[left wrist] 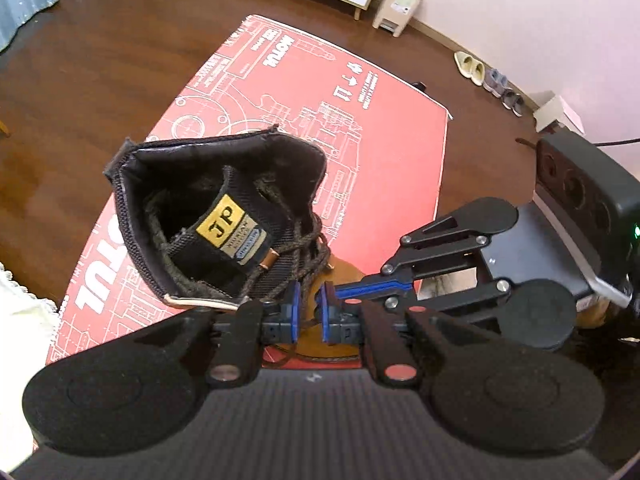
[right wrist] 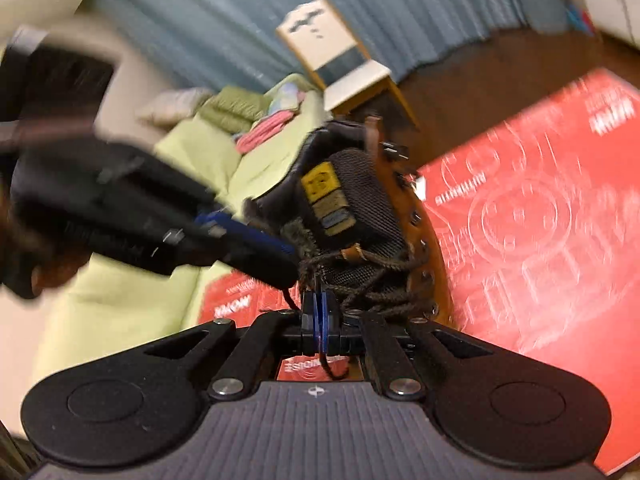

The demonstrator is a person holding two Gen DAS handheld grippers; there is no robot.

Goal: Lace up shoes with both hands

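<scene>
The boot [left wrist: 224, 216] is stood on the red mat [left wrist: 384, 128], tongue exposed. The right gripper [right wrist: 320, 312] is clamped on the lace [right wrist: 372, 258] just below the boot's eyelets. The left gripper [left wrist: 309, 312] is held slightly apart beside the boot's lacing, with a strand between its pads, not pinched. If the right pull is too sharp, the unsecured strand may slip back through an eyelet, or the boot may be tipped.

Right wrist view motion-blurred: left gripper [right wrist: 294, 258] smeared, its jaw gap unreadable. Boot [right wrist: 360, 216] label text illegible there. Boot toe [left wrist: 332, 344] hidden behind left gripper body. Lace [right wrist: 330, 364] end lost under right gripper [right wrist: 320, 308]. Mat [left wrist: 280, 92] small print unreadable.
</scene>
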